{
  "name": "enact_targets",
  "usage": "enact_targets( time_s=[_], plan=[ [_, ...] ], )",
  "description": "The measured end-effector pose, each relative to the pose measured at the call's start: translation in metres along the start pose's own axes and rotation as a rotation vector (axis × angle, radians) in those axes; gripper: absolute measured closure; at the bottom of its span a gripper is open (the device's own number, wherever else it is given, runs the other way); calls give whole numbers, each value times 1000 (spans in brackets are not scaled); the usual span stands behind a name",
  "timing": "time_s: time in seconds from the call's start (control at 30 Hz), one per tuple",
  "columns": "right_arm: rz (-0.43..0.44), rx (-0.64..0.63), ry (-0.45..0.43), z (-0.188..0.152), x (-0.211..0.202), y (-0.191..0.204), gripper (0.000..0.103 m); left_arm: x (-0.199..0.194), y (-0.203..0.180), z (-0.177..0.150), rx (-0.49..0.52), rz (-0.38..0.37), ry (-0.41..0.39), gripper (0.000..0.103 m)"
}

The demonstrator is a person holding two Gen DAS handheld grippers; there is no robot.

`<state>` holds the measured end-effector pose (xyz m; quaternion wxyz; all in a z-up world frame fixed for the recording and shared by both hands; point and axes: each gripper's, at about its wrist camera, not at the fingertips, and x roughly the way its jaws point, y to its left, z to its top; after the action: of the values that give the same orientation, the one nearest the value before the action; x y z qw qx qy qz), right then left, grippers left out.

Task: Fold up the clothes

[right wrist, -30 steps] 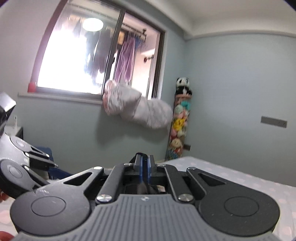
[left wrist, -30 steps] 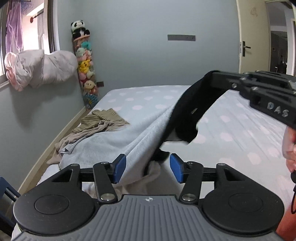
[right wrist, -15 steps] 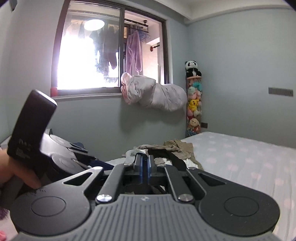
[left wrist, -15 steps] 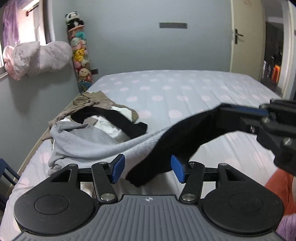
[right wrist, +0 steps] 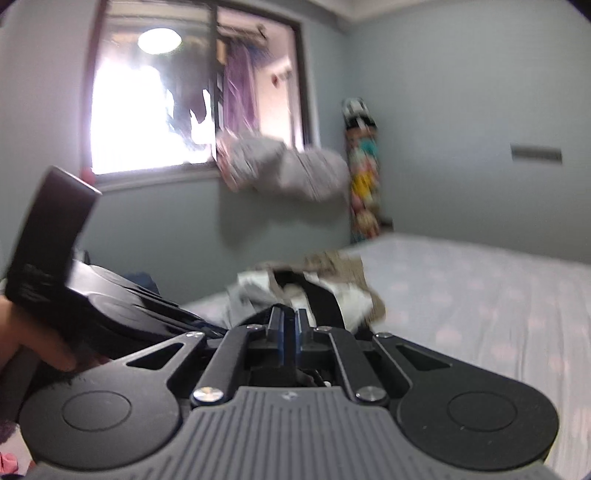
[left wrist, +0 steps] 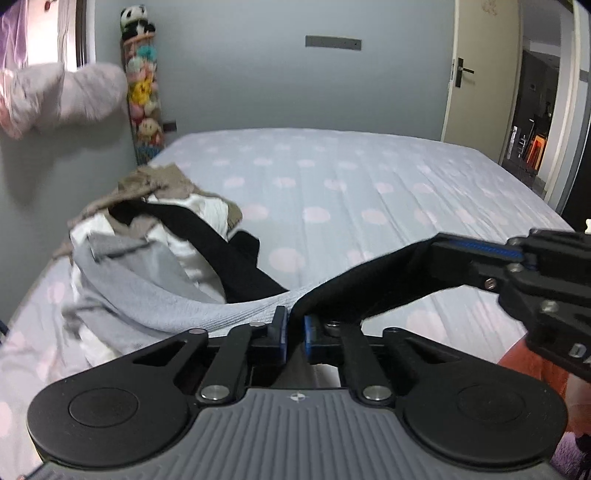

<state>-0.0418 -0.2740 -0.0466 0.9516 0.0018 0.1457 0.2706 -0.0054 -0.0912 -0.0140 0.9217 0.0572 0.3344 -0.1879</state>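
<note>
Left gripper point(left wrist: 294, 334) — right gripper point(left wrist: 476, 254) too — pinches the black garment's point(left wrist: 354, 295) edge.

A bedroom in a home. Large bed point(left wrist: 369, 192) filling most of the floor, covered by a pale blue sheet with pink polka dots. Pile of unsorted clothes point(left wrist: 147, 236) heaped at the bed's left edge. Blue-grey painted walls point(left wrist: 258, 81). Tall hanging net of stuffed toys point(left wrist: 144, 92) in the corner, topped by a plush panda point(left wrist: 136, 18). Rolled bedding bundle point(right wrist: 284, 168) resting on the sill of a sliding window point(right wrist: 192, 92), with laundry hung outside it. Cream door point(left wrist: 480, 81) with a lever handle standing open onto a dim hallway point(left wrist: 539, 110).
</note>
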Motion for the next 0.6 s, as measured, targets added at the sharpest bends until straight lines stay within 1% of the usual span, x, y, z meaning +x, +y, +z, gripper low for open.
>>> enact_targets(
  time_s=[0.07, 0.1, 0.13, 0.17, 0.2, 0.3, 0.37, 0.47, 0.57, 0.6],
  plan=[
    [-1, 12, 20, -4, 3, -4, 91, 2, 4, -4, -19, -5, 2, 102],
    [2, 18, 29, -4, 7, -7, 83, 1, 6, -4, -28, -3, -7, 103],
    [4, 24, 38, -5, 10, -10, 72, -1, 8, -3, -37, 0, -17, 103],
    [5, 28, 49, -6, 13, -12, 49, -2, 11, -3, -46, 5, -25, 103],
    [7, 29, 67, -10, 16, -13, 40, -3, 13, -2, -52, 14, -29, 103],
    [13, 36, 140, -14, 36, -23, 38, -1, 18, -3, -65, 44, -15, 103],
    [0, 51, 189, -17, 49, -28, 37, 3, 22, -6, -68, 60, 9, 103],
    [-7, 66, 240, -24, 58, -34, 36, 9, 26, -9, -59, 78, 46, 102],
    [-26, 61, 282, -32, 65, -42, 32, 15, 31, -10, -43, 73, 80, 101],
    [-33, 60, 299, -35, 67, -45, 32, 17, 33, -11, -35, 69, 94, 98]
  ],
)
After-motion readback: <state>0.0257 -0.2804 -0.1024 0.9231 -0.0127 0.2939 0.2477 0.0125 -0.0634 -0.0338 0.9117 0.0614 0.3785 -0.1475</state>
